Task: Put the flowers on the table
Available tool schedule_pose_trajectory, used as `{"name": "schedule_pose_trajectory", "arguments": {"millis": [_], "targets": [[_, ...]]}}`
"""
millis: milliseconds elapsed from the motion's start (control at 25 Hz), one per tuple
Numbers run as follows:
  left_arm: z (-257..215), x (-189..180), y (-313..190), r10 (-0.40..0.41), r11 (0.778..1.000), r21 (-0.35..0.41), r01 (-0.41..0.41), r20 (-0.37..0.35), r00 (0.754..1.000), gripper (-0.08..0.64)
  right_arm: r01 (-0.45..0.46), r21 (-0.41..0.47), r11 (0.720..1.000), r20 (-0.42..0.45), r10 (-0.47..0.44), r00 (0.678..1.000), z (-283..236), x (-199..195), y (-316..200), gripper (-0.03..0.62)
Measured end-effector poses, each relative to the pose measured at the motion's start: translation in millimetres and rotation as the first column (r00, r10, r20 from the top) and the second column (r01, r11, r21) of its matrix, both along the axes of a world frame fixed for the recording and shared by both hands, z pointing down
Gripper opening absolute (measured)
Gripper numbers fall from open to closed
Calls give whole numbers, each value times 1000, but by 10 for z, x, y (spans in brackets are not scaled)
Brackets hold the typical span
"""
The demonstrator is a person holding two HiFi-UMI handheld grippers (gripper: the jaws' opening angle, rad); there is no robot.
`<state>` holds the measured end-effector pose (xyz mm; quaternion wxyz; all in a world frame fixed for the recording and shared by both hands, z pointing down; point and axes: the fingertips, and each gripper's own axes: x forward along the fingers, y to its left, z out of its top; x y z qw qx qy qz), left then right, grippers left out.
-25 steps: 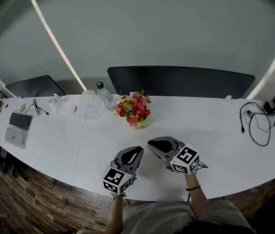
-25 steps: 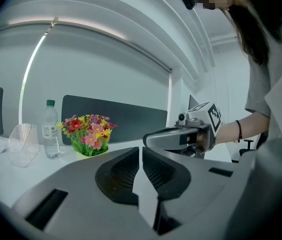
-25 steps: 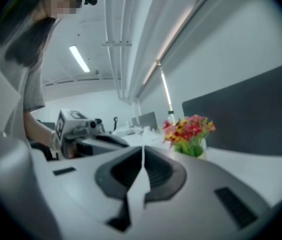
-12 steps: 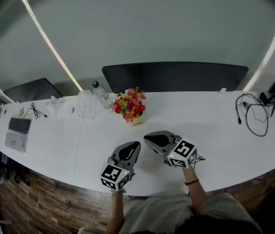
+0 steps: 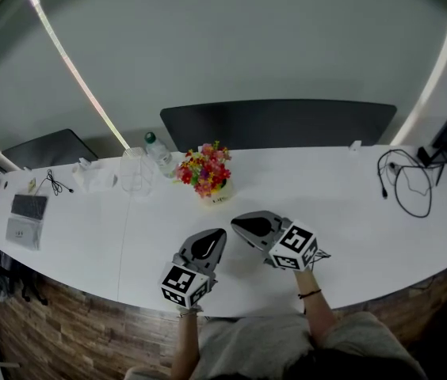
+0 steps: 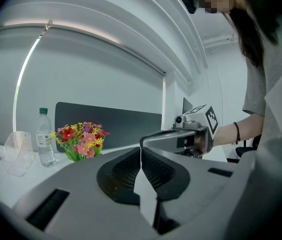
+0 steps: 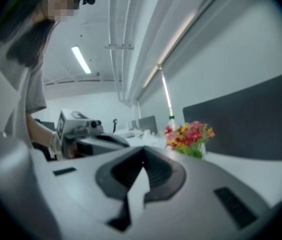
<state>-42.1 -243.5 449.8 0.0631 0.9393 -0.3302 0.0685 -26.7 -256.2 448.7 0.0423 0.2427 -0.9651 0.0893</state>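
Flowers (image 5: 204, 172) stand on the table (image 5: 342, 204), centre frame. Left claw (image 5: 210, 244) and right claw (image 5: 247, 226), lower centre, both clenched, grasping nothing.

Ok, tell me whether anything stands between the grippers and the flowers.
Nothing visible does. Only bare table lies between the flowers and the left gripper or the right gripper. The bottle stands off to the side.

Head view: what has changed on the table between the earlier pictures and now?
Nothing on the table moved; only the camera shifted a little. The flowers stand in the same spot beside the water bottle. The left tool and right tool stay shut and empty, side by side near the flowers.
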Motion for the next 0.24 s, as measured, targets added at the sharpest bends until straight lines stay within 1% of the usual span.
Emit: {"name": "schedule_pose_trajectory", "arguments": {"millis": [240], "targets": [[14,-5,-15,6,1000,7,-6,12,1000,25,-9,7,1000,4,9,1000,4,34,-7,25]]}}
